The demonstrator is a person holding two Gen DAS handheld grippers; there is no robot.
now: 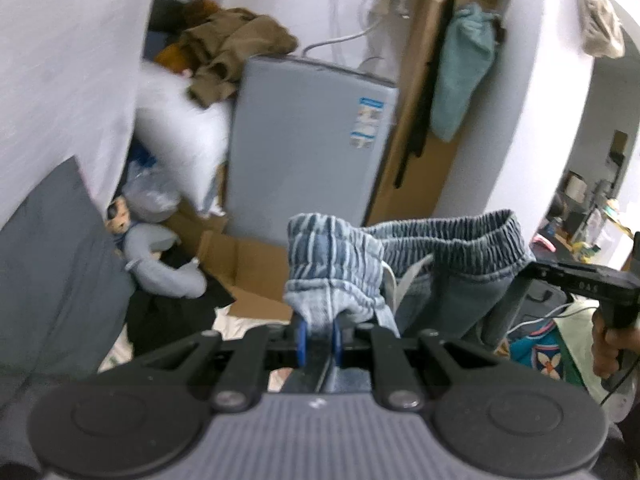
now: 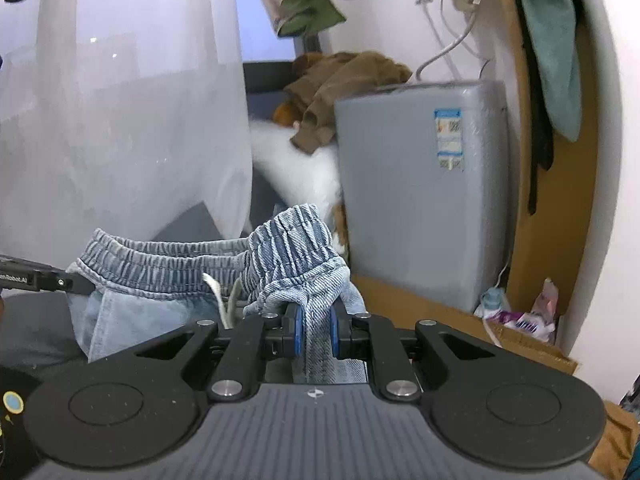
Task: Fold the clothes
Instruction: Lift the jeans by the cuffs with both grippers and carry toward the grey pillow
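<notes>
A pair of light blue denim shorts (image 1: 448,248) with an elastic waistband and a white drawstring hangs in the air between both grippers. My left gripper (image 1: 319,338) is shut on one end of the waistband, which bunches up above its blue pads. My right gripper (image 2: 315,334) is shut on the other end of the shorts (image 2: 160,268), with denim pinched between its blue pads. In the left wrist view the right gripper's finger (image 1: 576,280) shows at the right, held by a hand (image 1: 608,348). The left gripper's finger (image 2: 40,278) shows at the left of the right wrist view.
A grey washing machine (image 1: 308,148) stands ahead with brown clothes (image 1: 232,52) piled beside its top. A white pillow (image 1: 180,136), flattened cardboard (image 1: 244,264) and a grey plush toy (image 1: 160,264) lie below. A teal towel (image 2: 556,48) hangs on a wooden door. A white curtain (image 2: 120,120) hangs at left.
</notes>
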